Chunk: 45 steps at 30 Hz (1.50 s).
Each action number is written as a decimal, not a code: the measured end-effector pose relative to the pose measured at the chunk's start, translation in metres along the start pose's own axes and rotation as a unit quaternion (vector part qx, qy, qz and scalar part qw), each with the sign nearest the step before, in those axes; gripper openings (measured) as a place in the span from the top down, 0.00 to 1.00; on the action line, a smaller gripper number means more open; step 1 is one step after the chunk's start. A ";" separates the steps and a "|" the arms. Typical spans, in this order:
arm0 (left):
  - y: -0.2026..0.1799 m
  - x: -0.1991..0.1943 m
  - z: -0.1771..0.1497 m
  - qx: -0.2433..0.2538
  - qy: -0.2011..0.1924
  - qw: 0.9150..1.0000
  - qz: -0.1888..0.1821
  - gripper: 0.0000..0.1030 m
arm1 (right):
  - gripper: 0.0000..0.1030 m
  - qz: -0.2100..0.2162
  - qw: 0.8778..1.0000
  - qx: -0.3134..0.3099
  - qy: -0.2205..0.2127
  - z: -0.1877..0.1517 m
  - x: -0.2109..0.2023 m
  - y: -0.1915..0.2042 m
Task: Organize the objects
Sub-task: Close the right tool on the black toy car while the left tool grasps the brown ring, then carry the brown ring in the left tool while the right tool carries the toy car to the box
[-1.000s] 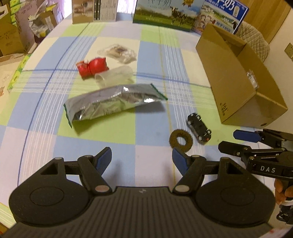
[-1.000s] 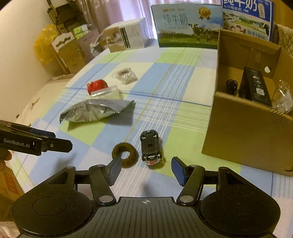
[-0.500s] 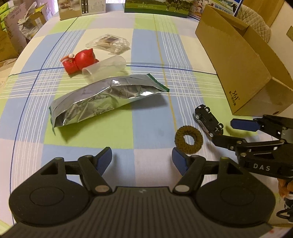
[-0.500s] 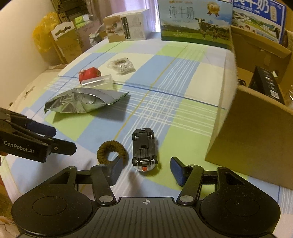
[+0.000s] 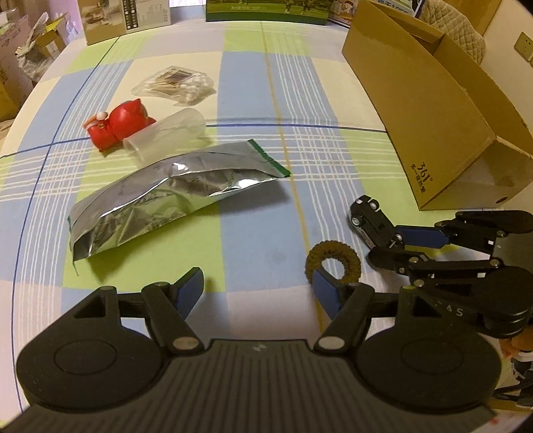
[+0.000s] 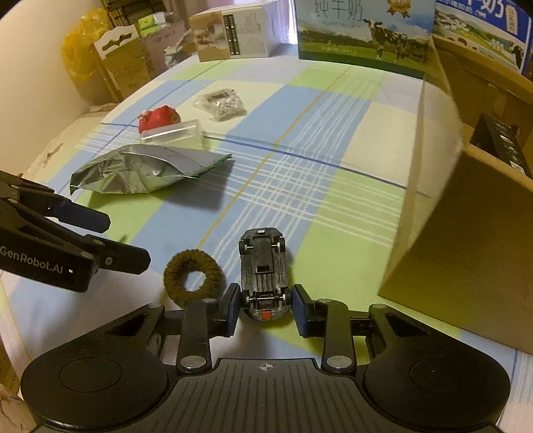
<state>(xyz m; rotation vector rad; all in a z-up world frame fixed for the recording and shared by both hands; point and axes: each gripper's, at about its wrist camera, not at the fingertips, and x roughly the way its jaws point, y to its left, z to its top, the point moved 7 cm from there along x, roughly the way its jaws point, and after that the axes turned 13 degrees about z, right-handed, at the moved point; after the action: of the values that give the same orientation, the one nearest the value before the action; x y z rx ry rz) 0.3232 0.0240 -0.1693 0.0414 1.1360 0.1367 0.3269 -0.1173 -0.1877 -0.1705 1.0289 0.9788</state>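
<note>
A dark toy car (image 6: 263,266) lies upside down on the checked tablecloth (image 6: 299,133), just left of a brown cardboard box (image 6: 466,216). My right gripper (image 6: 266,306) has narrowed to the car's width, one blue pad against each side of its rear end. From the left wrist view the same car (image 5: 369,213) sits between the right gripper's (image 5: 386,246) fingers. A brown hair ring (image 6: 176,266) lies just left of the car. My left gripper (image 5: 258,289) stands open over bare cloth, with the ring (image 5: 333,246) beyond its right finger.
A silver foil bag (image 5: 173,193), a clear plastic cup (image 5: 166,136), a red toy (image 5: 116,123) and a bag of cotton swabs (image 5: 176,83) lie further back. Milk cartons (image 6: 359,30) line the far edge. The box holds a dark package (image 6: 499,143).
My right gripper has moved forward over the car's rear and its fingers have closed in from wide apart to the car's sides. The left gripper has drifted forward a little and stays open.
</note>
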 end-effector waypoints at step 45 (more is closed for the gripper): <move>-0.047 0.012 -0.003 0.087 -0.020 0.996 -0.021 0.81 | 0.73 -0.027 0.999 0.027 -0.005 -0.024 -0.038 -0.039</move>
<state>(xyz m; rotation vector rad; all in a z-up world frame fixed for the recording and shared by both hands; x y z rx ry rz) 0.3294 -0.0207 -0.1867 0.1735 1.1055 -0.0003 0.3345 -0.1758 -0.1831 -0.1480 1.0352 0.9006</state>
